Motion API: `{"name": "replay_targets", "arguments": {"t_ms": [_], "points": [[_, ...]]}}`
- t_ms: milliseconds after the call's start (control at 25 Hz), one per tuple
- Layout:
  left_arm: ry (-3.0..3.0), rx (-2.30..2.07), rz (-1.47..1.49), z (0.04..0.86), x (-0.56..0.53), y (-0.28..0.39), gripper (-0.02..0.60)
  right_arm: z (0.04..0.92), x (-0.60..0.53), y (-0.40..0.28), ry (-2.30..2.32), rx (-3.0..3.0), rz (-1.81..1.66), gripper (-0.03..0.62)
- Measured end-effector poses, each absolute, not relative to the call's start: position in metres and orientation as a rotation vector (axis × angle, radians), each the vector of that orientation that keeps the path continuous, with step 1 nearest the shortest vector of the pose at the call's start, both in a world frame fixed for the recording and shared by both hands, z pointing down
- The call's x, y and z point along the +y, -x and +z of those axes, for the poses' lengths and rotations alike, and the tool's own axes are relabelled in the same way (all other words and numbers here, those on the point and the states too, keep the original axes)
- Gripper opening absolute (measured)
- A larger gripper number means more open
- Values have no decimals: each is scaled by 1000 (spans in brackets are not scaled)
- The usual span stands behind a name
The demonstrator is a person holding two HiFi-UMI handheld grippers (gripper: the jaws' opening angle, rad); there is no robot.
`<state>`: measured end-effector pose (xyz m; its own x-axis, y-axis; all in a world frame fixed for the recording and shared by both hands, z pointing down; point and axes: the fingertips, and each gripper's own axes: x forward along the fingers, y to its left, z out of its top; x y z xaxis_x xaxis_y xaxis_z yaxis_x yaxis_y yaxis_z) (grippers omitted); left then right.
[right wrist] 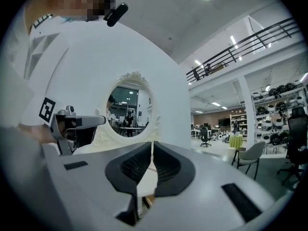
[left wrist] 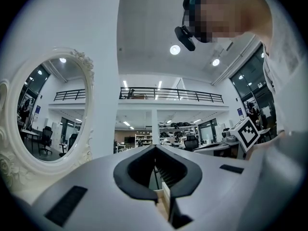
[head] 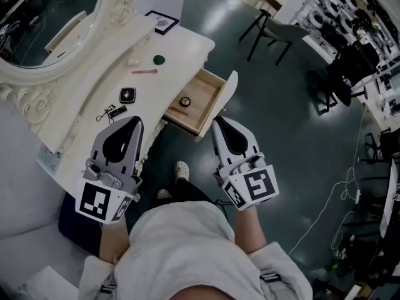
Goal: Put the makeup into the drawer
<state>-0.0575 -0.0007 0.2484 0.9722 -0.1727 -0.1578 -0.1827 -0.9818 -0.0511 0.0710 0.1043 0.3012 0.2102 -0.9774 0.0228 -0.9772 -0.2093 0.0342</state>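
A white vanity table [head: 94, 86] has a wooden drawer [head: 201, 87] pulled open at its front, with a small round dark item [head: 185, 101] lying inside. On the tabletop are a black compact [head: 127, 95], a pink stick [head: 144, 71], a green round piece [head: 159, 60] and a black clip-like tool [head: 111, 112]. My left gripper [head: 136, 121] [left wrist: 155, 148] hangs at the table's front edge, shut and empty. My right gripper [head: 217, 123] [right wrist: 152, 144] is just right of the drawer's front, also shut on nothing.
An oval mirror [head: 44, 24] in an ornate white frame stands at the back of the table, with a small black framed box [head: 162, 23] beside it. A chair [head: 275, 30] stands on the grey floor beyond. Cables [head: 340, 186] trail at the right. The person's shoe [head: 181, 169] is below the drawer.
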Motion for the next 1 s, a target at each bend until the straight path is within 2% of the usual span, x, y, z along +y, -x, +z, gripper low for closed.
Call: {"name": "replay_targets", "arguments": {"t_ms": [1000], "points": [[3054, 249, 271, 244, 6, 73, 14, 276, 111, -48, -2422, -1981, -109, 26]]}}
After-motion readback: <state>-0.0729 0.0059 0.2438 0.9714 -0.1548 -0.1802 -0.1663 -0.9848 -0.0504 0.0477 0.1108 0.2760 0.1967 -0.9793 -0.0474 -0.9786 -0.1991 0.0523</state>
